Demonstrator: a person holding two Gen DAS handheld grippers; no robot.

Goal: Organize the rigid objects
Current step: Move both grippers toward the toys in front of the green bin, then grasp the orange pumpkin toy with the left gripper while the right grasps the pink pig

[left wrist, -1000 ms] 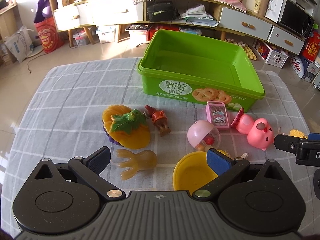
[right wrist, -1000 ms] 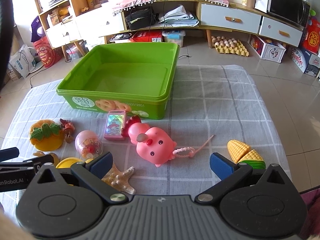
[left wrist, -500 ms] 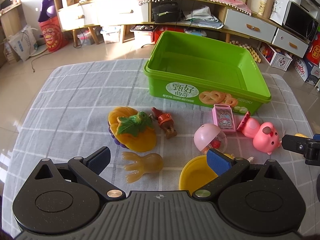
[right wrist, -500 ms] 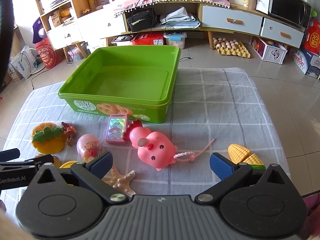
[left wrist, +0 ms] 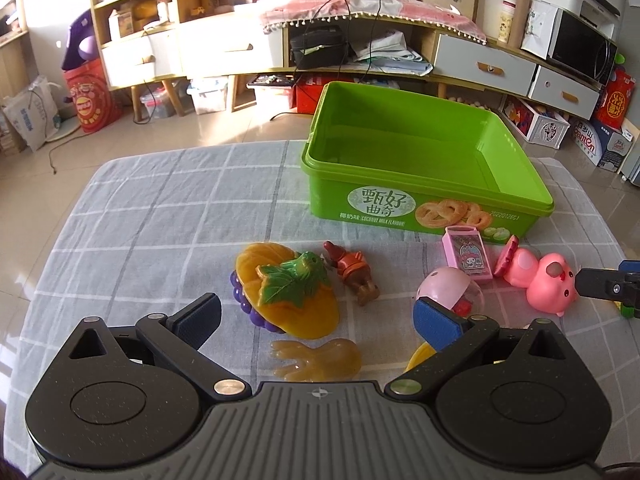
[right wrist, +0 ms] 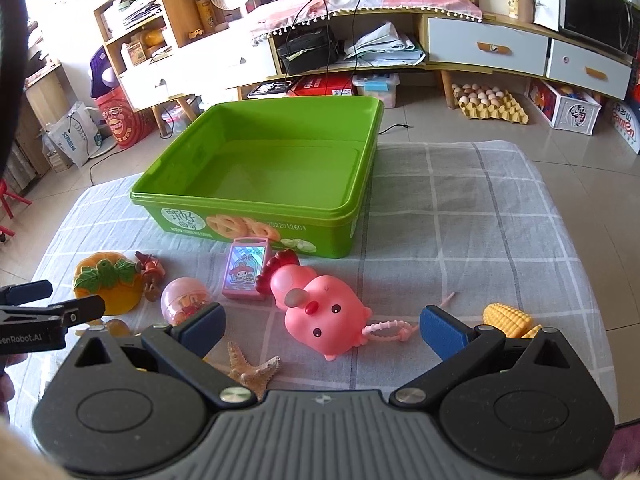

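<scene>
An empty green bin (left wrist: 424,160) (right wrist: 272,176) stands at the back of the cloth-covered table. In front of it lie an orange pumpkin toy (left wrist: 288,292) (right wrist: 108,280), a brown figurine (left wrist: 354,272), an amber hand-shaped toy (left wrist: 320,358), a pink capsule ball (left wrist: 448,288) (right wrist: 186,300), a pink card box (left wrist: 468,258) (right wrist: 246,272), a pink pig toy (left wrist: 544,280) (right wrist: 324,316), a starfish (right wrist: 252,372) and toy corn (right wrist: 508,318). My left gripper (left wrist: 316,318) is open and empty, above the pumpkin and hand toy. My right gripper (right wrist: 322,326) is open and empty, around the pig.
A yellow bowl (left wrist: 418,356) peeks out beside my left gripper's right finger. The grey checked cloth (right wrist: 460,216) covers the table; its right part is bare. Shelves, drawers and boxes stand on the floor beyond the table.
Both grippers have pulled back and risen, so the bin and toys sit lower and farther in both views. Both stay open. No toy has moved.
</scene>
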